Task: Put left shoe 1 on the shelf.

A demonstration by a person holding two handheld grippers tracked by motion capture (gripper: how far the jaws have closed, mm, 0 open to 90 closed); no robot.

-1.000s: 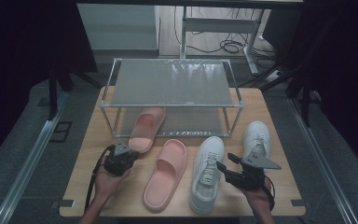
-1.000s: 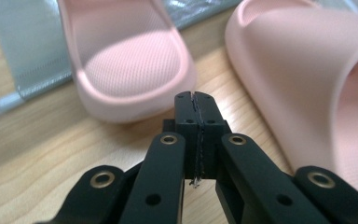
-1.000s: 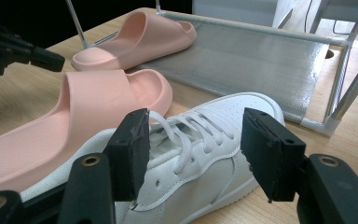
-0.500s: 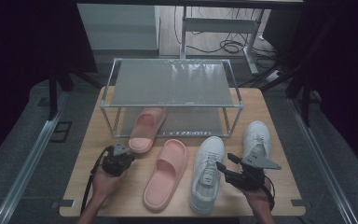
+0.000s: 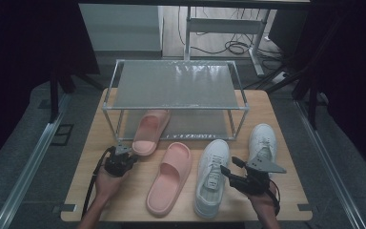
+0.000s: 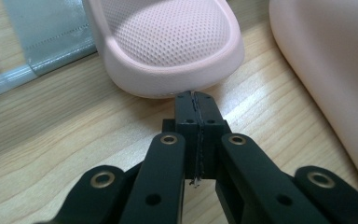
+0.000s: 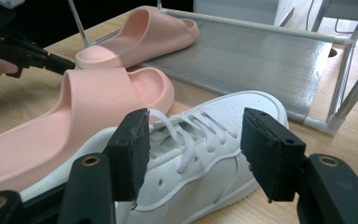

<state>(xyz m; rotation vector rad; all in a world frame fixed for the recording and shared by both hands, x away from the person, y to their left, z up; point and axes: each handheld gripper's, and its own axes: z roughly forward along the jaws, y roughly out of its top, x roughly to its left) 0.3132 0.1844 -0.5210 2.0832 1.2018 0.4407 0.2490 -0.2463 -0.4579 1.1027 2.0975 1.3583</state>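
A pink slipper [image 5: 150,130] lies with its toe on the low shelf of a metal rack [image 5: 177,86]; its heel [image 6: 168,42] faces me. My left gripper [image 5: 132,158] [image 6: 193,95] is shut with nothing in it, its tips right at that heel's rim. The second pink slipper [image 5: 170,176] [image 7: 88,107] lies beside a white sneaker [image 5: 212,176] [image 7: 200,140]. My right gripper [image 5: 229,167] [image 7: 200,154] is open, low by this sneaker's side, with the laces seen between its pads. Another white sneaker [image 5: 262,142] lies to the right.
The wooden table [image 5: 286,119] carries the two-shelf rack at its back half. The rack's grey lower shelf [image 7: 261,60] and thin posts stand just behind the shoes. Cables and a desk frame [image 5: 228,28] are on the floor beyond.
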